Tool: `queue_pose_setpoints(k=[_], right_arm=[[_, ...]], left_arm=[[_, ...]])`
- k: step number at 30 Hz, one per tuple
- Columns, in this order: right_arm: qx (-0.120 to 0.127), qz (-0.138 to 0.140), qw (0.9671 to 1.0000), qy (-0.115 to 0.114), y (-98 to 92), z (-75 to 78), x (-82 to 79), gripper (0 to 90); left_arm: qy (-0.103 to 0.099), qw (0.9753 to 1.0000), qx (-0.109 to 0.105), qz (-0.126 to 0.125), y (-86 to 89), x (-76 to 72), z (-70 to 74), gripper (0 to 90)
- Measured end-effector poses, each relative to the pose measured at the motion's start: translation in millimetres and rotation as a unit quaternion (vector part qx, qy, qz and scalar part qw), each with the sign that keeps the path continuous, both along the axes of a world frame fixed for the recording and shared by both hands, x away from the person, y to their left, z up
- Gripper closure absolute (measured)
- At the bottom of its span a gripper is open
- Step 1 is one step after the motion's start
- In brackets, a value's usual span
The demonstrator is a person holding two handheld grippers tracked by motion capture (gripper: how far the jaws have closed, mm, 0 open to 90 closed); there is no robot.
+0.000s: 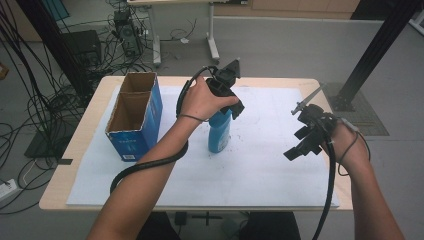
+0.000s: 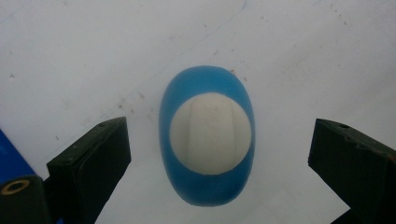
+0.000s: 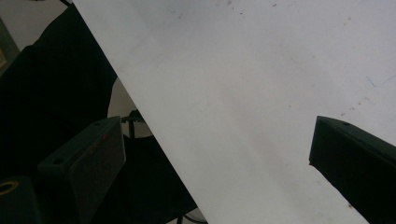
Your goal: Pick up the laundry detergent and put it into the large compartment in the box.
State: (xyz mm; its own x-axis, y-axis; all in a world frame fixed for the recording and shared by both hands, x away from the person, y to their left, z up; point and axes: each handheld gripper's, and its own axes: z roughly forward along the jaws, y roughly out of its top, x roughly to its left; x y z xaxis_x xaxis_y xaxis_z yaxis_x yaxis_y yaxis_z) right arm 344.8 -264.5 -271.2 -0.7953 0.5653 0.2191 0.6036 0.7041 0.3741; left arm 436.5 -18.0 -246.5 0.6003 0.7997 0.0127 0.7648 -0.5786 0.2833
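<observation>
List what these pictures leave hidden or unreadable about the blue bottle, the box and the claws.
- Blue bottle: in the high view the left claw and hand cover its top; the left gripper view shows just cap and shoulders, so no label.
- Cardboard box: its print is too small to read; its walls shade its floor.
- Right claw: high view, tips blurred.

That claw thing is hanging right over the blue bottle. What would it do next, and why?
Probably lower straight down and then close. The left gripper is open, its jaws standing apart on either side of the blue bottle with its white cap centred between them and untouched. The bottle stands upright beside the cardboard box.
</observation>
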Motion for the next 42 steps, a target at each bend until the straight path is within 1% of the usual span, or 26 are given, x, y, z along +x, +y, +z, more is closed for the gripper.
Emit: queue_pose_setpoints(k=[2,3,4,6,14,19,22,25,28,31,34,37,40,42], right_arm=[[-0.001,0.002,1.0,-0.001,0.2,0.0,-0.3,3.3],[-0.001,0.002,1.0,-0.001,0.2,0.0,-0.3,3.3],[-0.001,0.001,1.0,-0.001,0.5,0.0,-0.7,3.3],[0.0,0.001,1.0,-0.001,0.4,0.0,-0.8,3.3],[-0.001,0.0,1.0,-0.002,-0.4,-1.3,-0.8,3.3],[0.0,0.0,1.0,0.0,-0.6,-2.8,-1.0,3.3],[-0.001,-0.001,1.0,0.002,-0.8,-2.9,-1.4,3.3],[-0.001,-0.003,1.0,-0.001,-1.5,-2.4,-1.6,3.3],[-0.001,-0.004,1.0,-0.001,-2.2,-2.4,-1.9,3.4],[0.0,-0.004,1.0,-0.001,-2.7,-3.0,-1.9,3.3],[0.0,-0.004,1.0,0.001,-2.8,-4.6,-1.7,3.4],[0.0,-0.003,1.0,0.001,-3.1,-5.5,-1.4,3.4],[0.001,-0.003,1.0,0.002,-3.3,-6.6,-1.4,3.4],[0.002,-0.005,1.0,0.004,-3.1,-7.3,-1.5,3.4]], left_arm=[[-0.005,1.0,0.007,0.001,-0.7,0.3,-1.2,6.1],[-0.005,1.0,0.007,0.001,-0.7,0.3,-1.2,6.2],[-0.009,0.9999,0.011,0.005,-0.8,1.0,-2.6,6.2],[-0.009,0.9999,0.012,0.005,-0.8,1.4,-3.0,6.2],[-0.001,1.0,0.006,0.006,-1.2,2.9,-10.0,6.1],[-0.004,0.9999,0.007,0.007,-1.8,3.6,-13.4,6.0],[-0.01,0.9999,0.011,0.009,-2.1,4.7,-15.0,6.0],[-0.01,0.9998,0.013,0.011,-2.5,5.6,-16.2,5.9],[-0.005,0.9999,0.009,0.01,-3.1,6.7,-19.2,5.9],[-0.004,0.9999,0.01,0.01,-3.0,7.8,-21.6,5.9],[-0.011,0.9997,0.015,0.015,-3.1,8.9,-25.1,6.0],[-0.007,0.9998,0.012,0.015,-3.1,9.1,-26.8,6.0],[-0.013,0.9995,0.025,0.017,-4.5,9.2,-30.1,6.0],[-0.01,0.9996,0.022,0.016,-4.7,9.9,-31.6,6.0]])
